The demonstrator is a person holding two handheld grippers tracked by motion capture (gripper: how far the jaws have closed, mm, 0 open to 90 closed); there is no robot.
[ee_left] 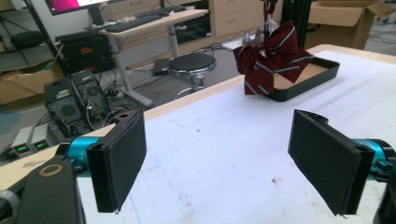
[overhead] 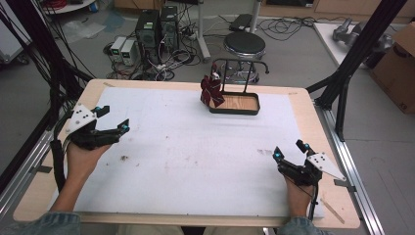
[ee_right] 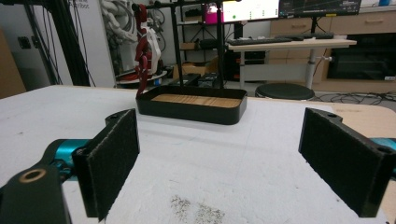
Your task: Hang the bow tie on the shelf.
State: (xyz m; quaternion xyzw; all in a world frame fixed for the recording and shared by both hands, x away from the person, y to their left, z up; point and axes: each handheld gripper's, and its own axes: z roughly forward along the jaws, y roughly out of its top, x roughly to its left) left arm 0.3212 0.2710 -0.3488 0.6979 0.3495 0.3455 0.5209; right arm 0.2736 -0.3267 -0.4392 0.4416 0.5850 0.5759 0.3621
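Note:
A dark red striped necktie (overhead: 211, 90) hangs bunched from a black rack over the left end of a black tray (overhead: 254, 108) with a wooden floor, at the table's far middle. In the left gripper view the tie (ee_left: 268, 58) drapes over the tray (ee_left: 322, 74). The right gripper view has the tie (ee_right: 141, 56) at the tray's (ee_right: 196, 112) left end. My left gripper (overhead: 113, 120) rests open at the table's left side, nothing between its jaws. My right gripper (overhead: 288, 149) stands open near the front right, also with nothing in it.
A white mat (overhead: 186, 152) covers most of the wooden table, with small dark specks (overhead: 124, 157) on it. Behind the table stand a black stool (overhead: 244, 45), computer towers (overhead: 156, 29) and cables. Cardboard boxes (overhead: 399, 63) are to the right.

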